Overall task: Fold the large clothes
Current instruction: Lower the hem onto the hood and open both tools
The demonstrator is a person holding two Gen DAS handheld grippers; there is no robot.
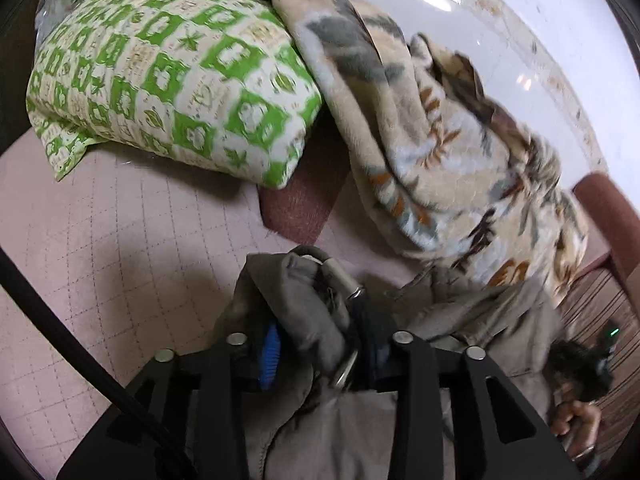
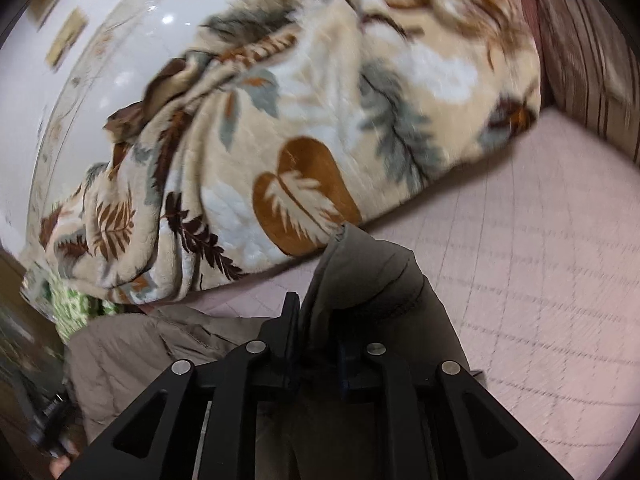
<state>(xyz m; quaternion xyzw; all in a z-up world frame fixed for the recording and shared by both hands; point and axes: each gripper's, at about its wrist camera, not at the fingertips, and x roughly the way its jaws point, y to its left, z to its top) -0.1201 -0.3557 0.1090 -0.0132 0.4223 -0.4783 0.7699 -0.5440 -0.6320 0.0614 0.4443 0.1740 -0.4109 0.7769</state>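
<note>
Two grippers, left gripper and right gripper, each clamping grey jacket, green pillow clear only leftward

The pillow lies left of the blanket, both behind the jacket on the mattress.

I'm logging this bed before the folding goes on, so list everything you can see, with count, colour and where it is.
jacket: one, grey-brown, on the bed cover, bunched in both grippers
blanket: one, beige with leaf print, heaped behind the jacket
pillow: one, green and white, beside the blanket
bed cover: one, pink, quilted, under everything
floor: white, glossy, beyond the bed
left gripper: black, jacket fabric between its fingers
right gripper: black, clamped on a jacket fold
hand: one, low right in the left view
</note>
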